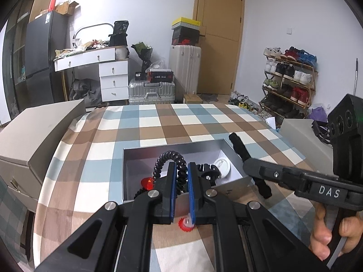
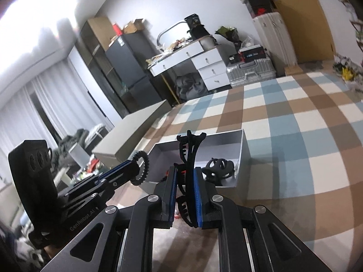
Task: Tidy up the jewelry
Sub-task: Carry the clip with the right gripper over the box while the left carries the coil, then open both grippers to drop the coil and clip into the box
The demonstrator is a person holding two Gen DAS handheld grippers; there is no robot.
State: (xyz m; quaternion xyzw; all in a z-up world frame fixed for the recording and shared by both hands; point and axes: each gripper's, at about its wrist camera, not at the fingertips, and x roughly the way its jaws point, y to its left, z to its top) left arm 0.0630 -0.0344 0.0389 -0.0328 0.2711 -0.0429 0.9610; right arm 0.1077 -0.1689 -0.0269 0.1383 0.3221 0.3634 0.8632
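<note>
An open grey box (image 1: pixel 172 150) sits on the checked tablecloth. My left gripper (image 1: pixel 181 165) is shut on a black spiral hair tie (image 1: pixel 169 156) just above the box's near side. My right gripper (image 2: pixel 185 170) is shut on a black hair claw clip (image 2: pixel 190 149), held upright before the box (image 2: pixel 245 149). From the left wrist view the right gripper (image 1: pixel 246 161) and its clip (image 1: pixel 238 146) hover at the box's right edge. Inside lie another black claw clip (image 2: pixel 219 166), a white round piece (image 1: pixel 224 167) and a red piece (image 1: pixel 147 182). A red toothed piece (image 1: pixel 186 224) lies under the left fingers.
A grey box lid (image 1: pixel 40 133) rests at the table's left edge and another grey box (image 1: pixel 299 131) at the right. Beyond the far table edge are suitcases (image 1: pixel 152 90), a drawer desk and a shoe rack (image 1: pixel 288 83). A person's hand (image 1: pixel 329 233) grips the right handle.
</note>
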